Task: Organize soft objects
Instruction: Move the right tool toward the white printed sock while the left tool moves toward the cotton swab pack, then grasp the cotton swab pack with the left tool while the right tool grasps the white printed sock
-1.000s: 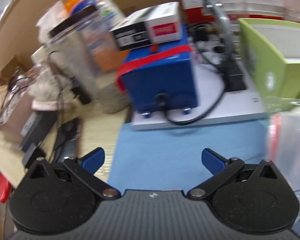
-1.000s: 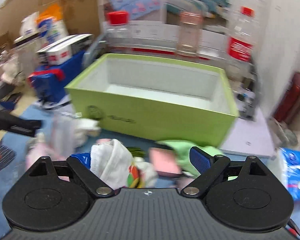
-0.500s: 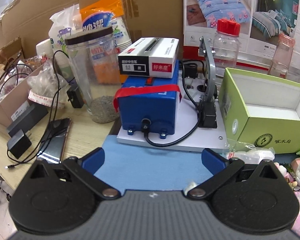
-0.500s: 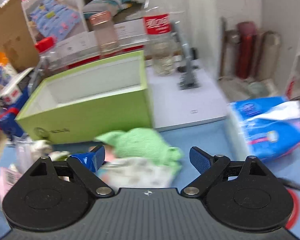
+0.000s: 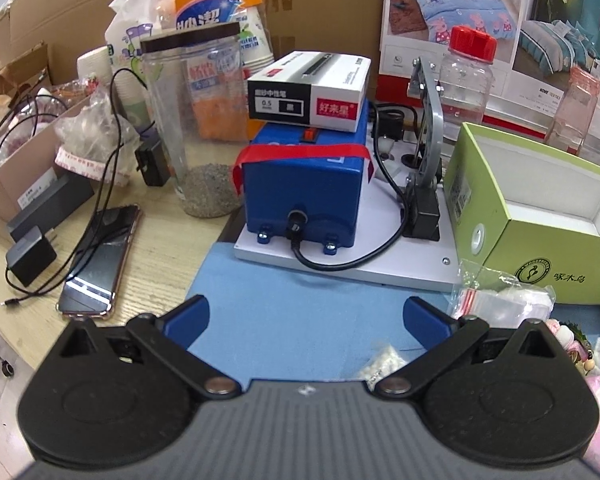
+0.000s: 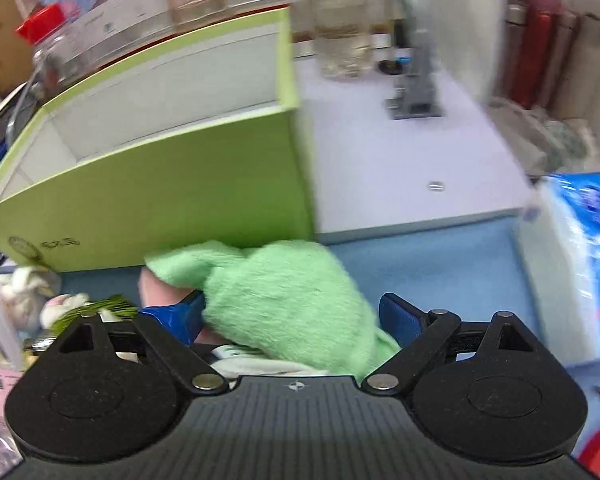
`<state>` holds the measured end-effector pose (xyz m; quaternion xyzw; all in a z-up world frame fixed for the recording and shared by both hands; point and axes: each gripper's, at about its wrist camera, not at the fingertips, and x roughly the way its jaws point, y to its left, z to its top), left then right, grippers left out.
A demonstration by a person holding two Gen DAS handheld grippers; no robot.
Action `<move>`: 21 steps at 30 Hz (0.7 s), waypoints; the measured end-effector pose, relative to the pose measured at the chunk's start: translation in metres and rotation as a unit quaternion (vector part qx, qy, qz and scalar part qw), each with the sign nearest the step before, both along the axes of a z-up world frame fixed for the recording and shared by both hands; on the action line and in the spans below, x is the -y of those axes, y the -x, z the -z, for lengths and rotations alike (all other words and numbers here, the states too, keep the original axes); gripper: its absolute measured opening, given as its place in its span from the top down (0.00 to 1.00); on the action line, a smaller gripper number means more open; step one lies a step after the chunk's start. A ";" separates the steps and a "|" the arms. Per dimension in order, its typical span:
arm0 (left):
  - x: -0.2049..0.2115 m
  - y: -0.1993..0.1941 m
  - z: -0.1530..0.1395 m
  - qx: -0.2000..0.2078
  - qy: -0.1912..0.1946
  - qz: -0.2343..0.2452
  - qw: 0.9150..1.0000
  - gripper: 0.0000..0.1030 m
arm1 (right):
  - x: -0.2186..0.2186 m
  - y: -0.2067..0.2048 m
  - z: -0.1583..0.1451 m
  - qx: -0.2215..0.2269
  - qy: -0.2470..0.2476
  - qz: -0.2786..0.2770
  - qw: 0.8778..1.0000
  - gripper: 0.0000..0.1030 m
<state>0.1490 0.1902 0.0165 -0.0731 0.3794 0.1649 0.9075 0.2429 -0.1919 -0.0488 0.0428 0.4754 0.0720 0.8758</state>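
Both jaws wide, green plush (image 6: 288, 300) between.

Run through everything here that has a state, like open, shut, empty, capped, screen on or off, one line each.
Left claw: open, holding nothing.
Right claw: open, around the green plush.
Green box: lid off, looks empty inside.
Tall clear jar: lid on, grit at the bottom.
Red-capped bottle: capped, looks empty.
Phone: lying flat; screen on or off unclear.
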 end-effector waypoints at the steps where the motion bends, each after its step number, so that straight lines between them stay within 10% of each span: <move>1: 0.000 0.000 0.001 0.000 0.001 0.000 1.000 0.01 | 0.006 0.006 0.000 -0.001 0.020 0.015 1.000 0.23; 10: 0.011 0.007 0.005 -0.005 -0.002 0.018 1.000 0.01 | 0.059 0.097 -0.003 0.016 0.004 0.095 0.995 0.23; 21: 0.021 0.044 0.008 -0.024 -0.024 0.104 0.994 0.01 | 0.085 0.157 -0.031 0.154 -0.066 0.145 0.975 0.23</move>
